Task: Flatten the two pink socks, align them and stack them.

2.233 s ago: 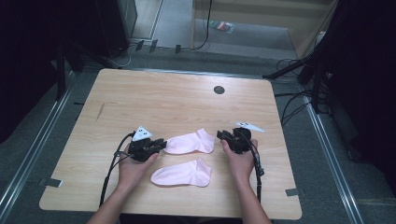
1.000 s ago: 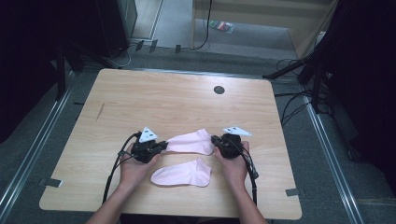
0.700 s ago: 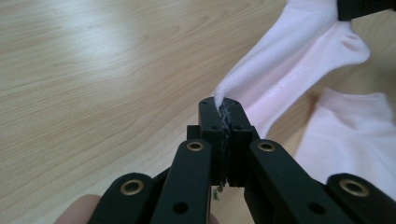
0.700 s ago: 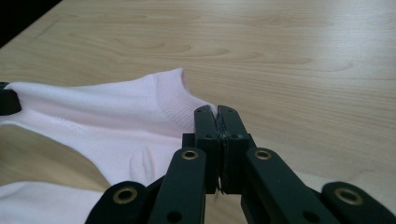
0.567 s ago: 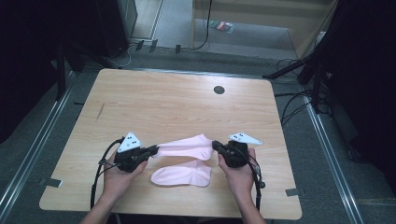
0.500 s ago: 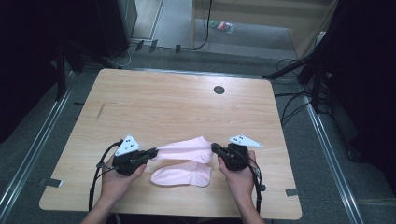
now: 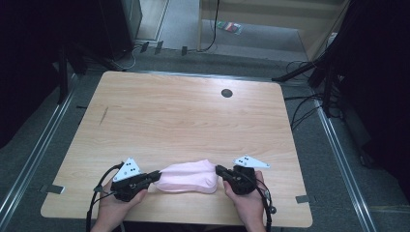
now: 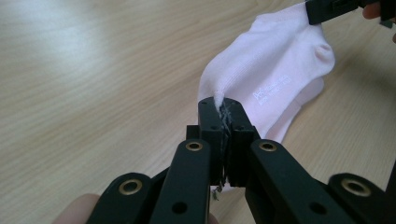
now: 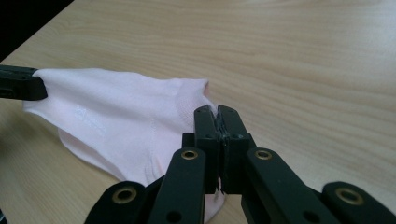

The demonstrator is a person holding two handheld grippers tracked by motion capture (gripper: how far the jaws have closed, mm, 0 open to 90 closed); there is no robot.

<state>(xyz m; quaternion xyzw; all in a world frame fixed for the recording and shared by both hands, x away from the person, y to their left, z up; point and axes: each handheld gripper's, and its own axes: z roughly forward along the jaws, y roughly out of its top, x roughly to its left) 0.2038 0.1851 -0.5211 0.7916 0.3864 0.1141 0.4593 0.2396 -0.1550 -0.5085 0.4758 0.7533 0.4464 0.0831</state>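
A pale pink sock (image 7: 187,175) is stretched between both grippers near the table's front edge. My left gripper (image 7: 155,175) is shut on one end of it; in the left gripper view its jaws (image 8: 223,105) pinch the fabric edge of the sock (image 8: 275,65). My right gripper (image 7: 218,169) is shut on the other end, with the jaws (image 9: 217,114) closed on the sock (image 9: 116,107). A second pink sock (image 9: 88,149) lies underneath, mostly covered, its edge (image 8: 299,109) peeking out below the top one.
The wooden table (image 7: 183,116) has a black round hole (image 7: 226,93) at the back centre. The front edge runs just under the person's hands. Cables trail on the floor to the right (image 7: 309,111).
Both grippers have carried the held sock toward the person and lowered it over the second sock, which now lies mostly covered. The grippers stay shut on its ends.
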